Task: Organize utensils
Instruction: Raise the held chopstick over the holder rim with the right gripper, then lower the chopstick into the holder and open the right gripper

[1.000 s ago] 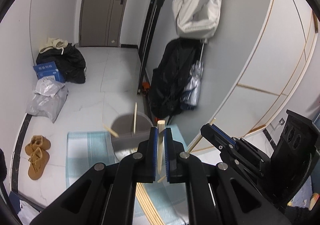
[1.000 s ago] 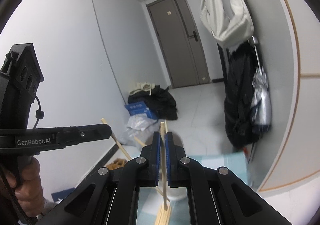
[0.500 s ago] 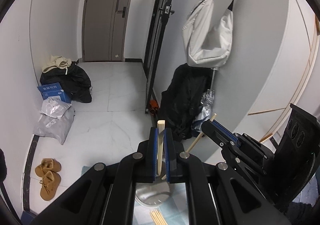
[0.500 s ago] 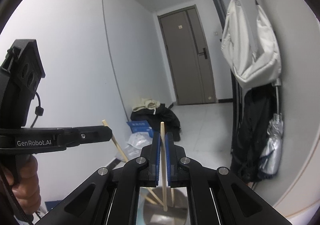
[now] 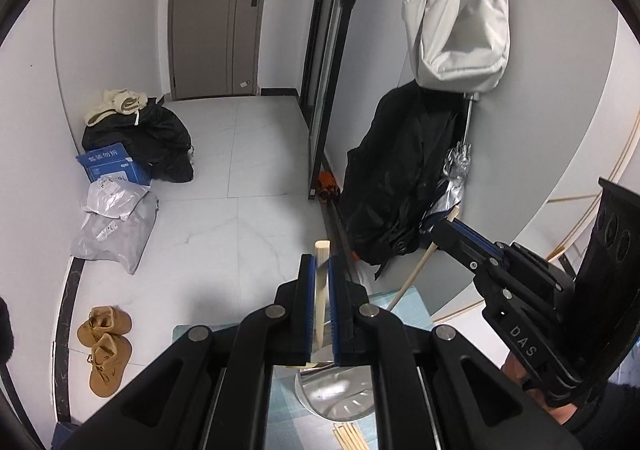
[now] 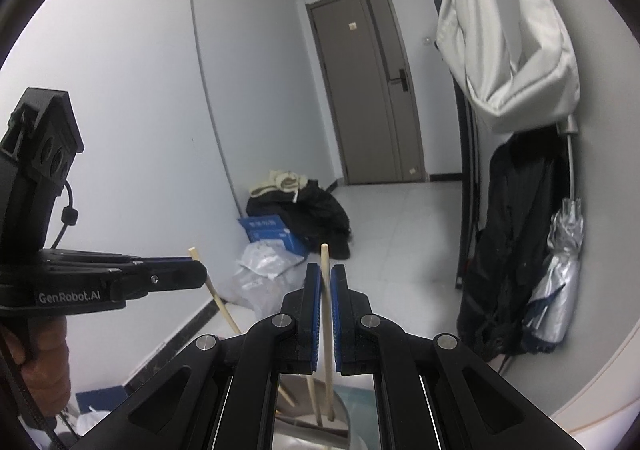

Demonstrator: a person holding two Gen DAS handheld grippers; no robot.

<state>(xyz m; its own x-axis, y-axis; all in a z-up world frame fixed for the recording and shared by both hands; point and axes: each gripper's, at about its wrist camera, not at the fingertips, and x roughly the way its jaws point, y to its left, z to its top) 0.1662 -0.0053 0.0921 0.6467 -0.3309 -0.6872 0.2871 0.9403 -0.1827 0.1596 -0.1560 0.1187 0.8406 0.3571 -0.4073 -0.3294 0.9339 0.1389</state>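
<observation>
The left gripper (image 5: 319,270) is nearly closed, its blue pads (image 5: 307,306) pinching a flat wooden chopstick (image 5: 321,290). This stick runs almost straight up and down between the jaws, square end uppermost and clear of the fingertips, lower end down toward the holder (image 5: 340,396). In the right wrist view the same stick (image 6: 216,290) leans, top toward the wall and foot slanting down toward the holder's mouth.

The right gripper (image 6: 326,282) is likewise all but shut on a second, thinner chopstick (image 6: 326,314). Its long axis stands close to vertical, round tip pointing up above the jaws, the lower end reaching down into the holder (image 6: 312,426). From the left wrist view this stick (image 5: 420,262) tilts, upper end away and to the right, lower end toward the mat (image 5: 404,302).

The holder is a shiny metal cup with drain holes in its bottom, standing on the pale blue mat near its far edge, directly below both grippers. One more stick (image 6: 312,394) stands inside it beside the right gripper's stick.

A bundle of loose sticks (image 5: 352,436) lies flat on the mat, near its front edge, just right of the holder, long axes running front to back.
</observation>
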